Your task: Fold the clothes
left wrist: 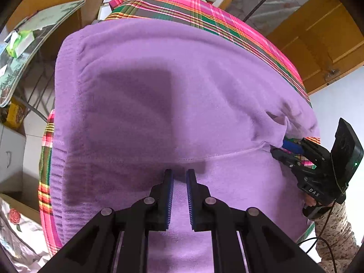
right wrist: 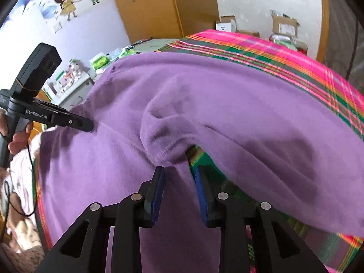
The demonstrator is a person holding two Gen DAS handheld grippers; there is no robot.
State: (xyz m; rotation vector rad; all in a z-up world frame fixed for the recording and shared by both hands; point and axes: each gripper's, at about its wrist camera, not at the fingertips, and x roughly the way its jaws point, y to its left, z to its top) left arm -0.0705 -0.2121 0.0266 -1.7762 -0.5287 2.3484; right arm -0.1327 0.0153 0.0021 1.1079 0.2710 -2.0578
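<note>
**Fold barely started: sweater still spread out**

Purple fleece sweater (left wrist: 182, 95) lies flat on the plaid-covered surface (left wrist: 204, 11). Ribbed hem at its left edge, seam across the middle; long axis roughly left-right. Left gripper (left wrist: 179, 175) over the seam, jaws slightly apart, nothing clamped. Right gripper (right wrist: 179, 173) at the sweater's underarm edge, jaws apart, straddling fabric, not pinching.

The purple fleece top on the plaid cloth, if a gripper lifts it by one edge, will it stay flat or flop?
The purple fleece top will likely flop: it already bunches into soft folds by the right gripper. Its fuzzy nap should grip rather than slip. It may drag on the plaid cloth.
</note>
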